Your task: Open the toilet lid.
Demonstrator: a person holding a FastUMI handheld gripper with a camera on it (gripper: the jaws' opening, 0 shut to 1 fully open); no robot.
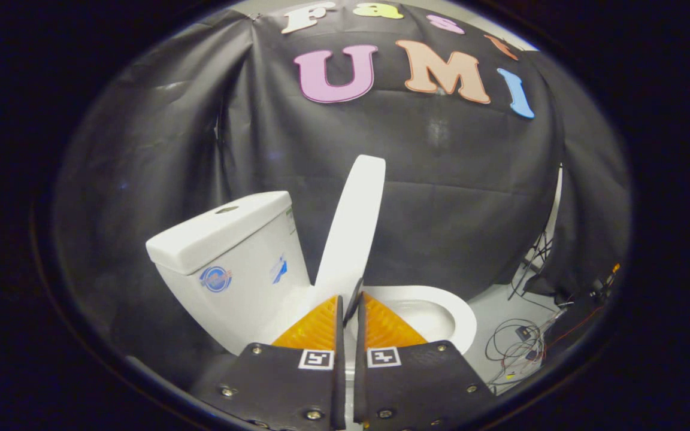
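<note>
The toilet lid [352, 224] stands raised, edge-on to the camera, rising just ahead of the gripper [351, 308] and leaning back toward the tank [225, 263] without resting on it; a gap shows between the lid's upper part and the tank's near corner. The seat [441, 314] stays down around the bowl, beyond and to the right of the fingertips.

The jaws are drawn almost together, with only a thin slot between them. A dark, narrow strip sits in that slot at the tips, right at the lid's lower end. It may be the lid's edge or a part near the hinge, but I cannot tell whether both fingers press on it or merely flank it.

By my reading the task is in its closing step: the lid is well past halfway up and close to upright, so the lifting work looks mostly done. The next move calls for carrying the lid the last short way back until it leans on the tank, following the arc of the hinge instead of pushing straight, then parting the jaws and backing away without dragging the lid forward again. If the grip is loose, the lid could drop back onto the seat.

Loose cables [516, 344] lie on the floor [501, 308] to the right of the bowl, well apart from the gripper.
</note>
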